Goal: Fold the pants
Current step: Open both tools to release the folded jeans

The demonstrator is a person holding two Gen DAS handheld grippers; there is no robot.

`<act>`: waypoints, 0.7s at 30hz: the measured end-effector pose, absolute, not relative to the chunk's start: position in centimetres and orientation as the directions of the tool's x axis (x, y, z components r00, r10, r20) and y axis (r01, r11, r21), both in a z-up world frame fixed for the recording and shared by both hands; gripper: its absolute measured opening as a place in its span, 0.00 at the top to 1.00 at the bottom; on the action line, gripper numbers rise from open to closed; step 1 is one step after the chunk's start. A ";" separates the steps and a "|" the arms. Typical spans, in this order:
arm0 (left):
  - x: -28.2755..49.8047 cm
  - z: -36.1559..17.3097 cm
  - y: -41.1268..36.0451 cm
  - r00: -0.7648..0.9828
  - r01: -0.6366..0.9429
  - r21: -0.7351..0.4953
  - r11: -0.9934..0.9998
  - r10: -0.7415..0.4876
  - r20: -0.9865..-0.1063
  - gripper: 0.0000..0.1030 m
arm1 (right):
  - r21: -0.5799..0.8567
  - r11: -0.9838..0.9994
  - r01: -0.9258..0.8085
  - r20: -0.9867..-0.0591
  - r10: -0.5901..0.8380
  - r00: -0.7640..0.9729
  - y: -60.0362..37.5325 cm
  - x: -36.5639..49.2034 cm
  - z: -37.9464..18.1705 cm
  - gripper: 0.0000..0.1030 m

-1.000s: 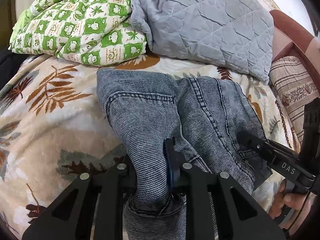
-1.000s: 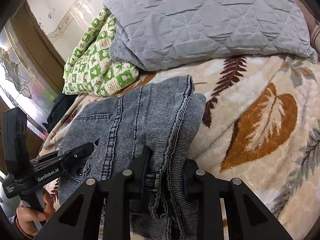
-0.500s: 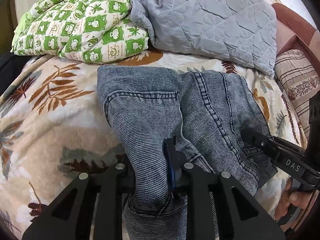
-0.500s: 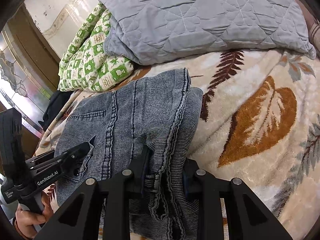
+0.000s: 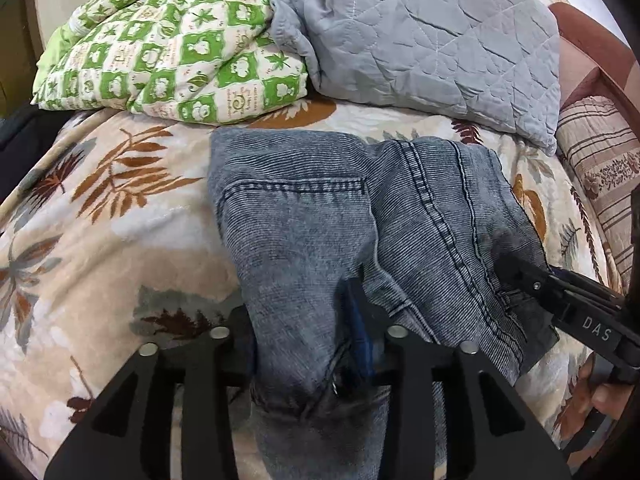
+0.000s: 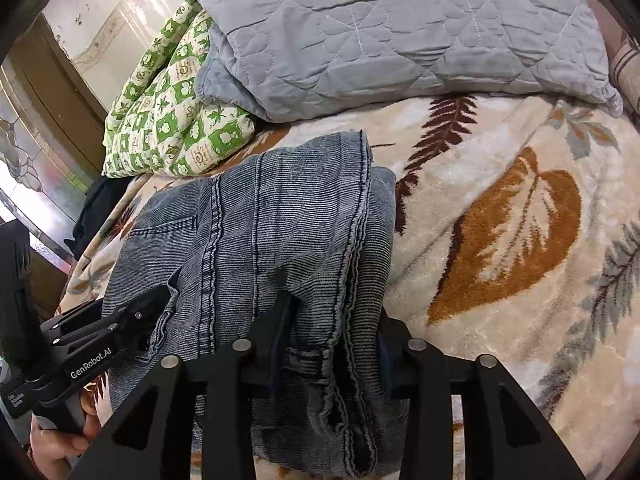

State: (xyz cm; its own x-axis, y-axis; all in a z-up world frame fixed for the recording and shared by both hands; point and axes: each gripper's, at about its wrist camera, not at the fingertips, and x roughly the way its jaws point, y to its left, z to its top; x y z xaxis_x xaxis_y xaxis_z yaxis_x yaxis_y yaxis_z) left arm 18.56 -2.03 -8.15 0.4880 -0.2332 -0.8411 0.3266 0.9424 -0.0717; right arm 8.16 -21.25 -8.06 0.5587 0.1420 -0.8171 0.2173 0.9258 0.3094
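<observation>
Grey-blue denim pants (image 5: 320, 216) lie folded on a leaf-patterned bed blanket (image 5: 100, 220), back pocket facing up. My left gripper (image 5: 304, 320) is shut on the near left edge of the pants. My right gripper (image 6: 332, 320) is shut on the near right edge of the pants (image 6: 288, 216), where several layers bunch between the fingers. The right gripper also shows at the right of the left wrist view (image 5: 516, 276). The left gripper shows at the lower left of the right wrist view (image 6: 156, 304).
A green-and-white checked quilt (image 5: 172, 40) and a grey quilted blanket (image 5: 420, 36) are piled just behind the pants. A striped cushion (image 5: 604, 168) lies at the right. A dark garment (image 6: 96, 212) sits at the bed's left edge by a door.
Both grippers, still holding the pants' near edge, have moved forward a little; the far folded edge has come slightly nearer the piled quilts.
</observation>
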 end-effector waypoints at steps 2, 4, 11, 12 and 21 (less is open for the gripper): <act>18.1 -7.7 -1.6 0.500 0.319 -0.073 0.945 -0.233 -0.834 0.53 | 0.293 0.930 0.223 -0.816 0.122 0.566 -21.3 7.6 -7.4 0.59; 17.6 -7.2 -1.2 0.510 0.313 -0.063 0.948 -0.223 -0.831 0.47 | 0.280 0.931 0.236 -0.813 0.099 0.573 -21.5 7.0 -6.9 0.56; 14.7 -4.1 0.0 0.587 0.288 -0.003 0.958 -0.179 -0.790 0.26 | 0.264 0.931 0.254 -0.779 0.051 0.624 -21.4 4.1 -3.0 0.40; 14.2 -3.6 0.2 0.595 0.282 0.011 0.959 -0.166 -0.786 0.23 | 0.257 0.932 0.254 -0.774 0.041 0.632 -21.2 3.6 -2.1 0.37; 10.4 0.3 1.3 0.651 0.237 0.109 0.965 -0.075 -0.756 0.16 | 0.220 0.944 0.244 -0.763 0.010 0.647 -18.8 0.3 2.9 0.15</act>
